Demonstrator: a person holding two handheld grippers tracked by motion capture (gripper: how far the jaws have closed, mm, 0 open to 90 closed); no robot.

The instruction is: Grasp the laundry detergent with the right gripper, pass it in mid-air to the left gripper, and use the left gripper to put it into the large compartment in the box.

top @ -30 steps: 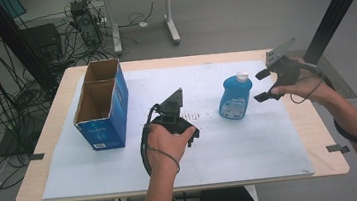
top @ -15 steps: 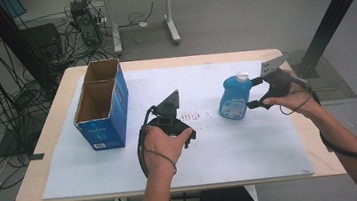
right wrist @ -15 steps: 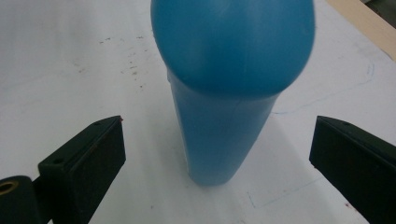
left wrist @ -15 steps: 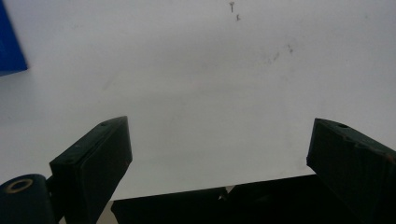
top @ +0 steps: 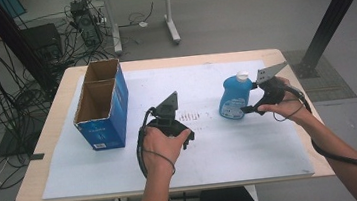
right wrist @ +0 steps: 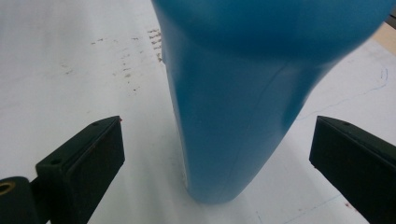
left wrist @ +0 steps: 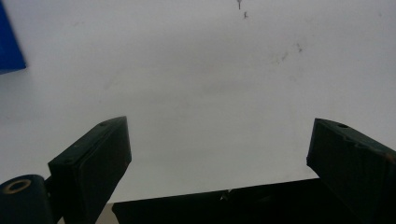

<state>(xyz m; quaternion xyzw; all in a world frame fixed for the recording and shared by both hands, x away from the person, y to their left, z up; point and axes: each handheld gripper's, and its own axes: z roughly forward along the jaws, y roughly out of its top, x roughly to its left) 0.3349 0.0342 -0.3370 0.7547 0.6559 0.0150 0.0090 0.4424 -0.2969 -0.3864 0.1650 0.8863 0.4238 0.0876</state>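
Blue bottle [top: 232,98] upright on white sheet [top: 211,142], right half of tabletop [top: 50,144]. Right tongs [right wrist: 215,154] spread wide, bottle base between jaws, no contact seen. Left tongs [left wrist: 219,154] apart, nothing between (bare sheet below). Cardboard box [top: 101,104] stands well left.

- Left hand-held gripper [top: 173,112]: black body, grey three-cornered plate on top, thick black cable looping round the bare forearm.
- Its jaws in the left gripper view: flat black blocks with small screw holes, a brass-ringed pivot at the lower left.
- Right hand-held gripper [top: 247,97]: black, grey plate, black cable trailing along the forearm.
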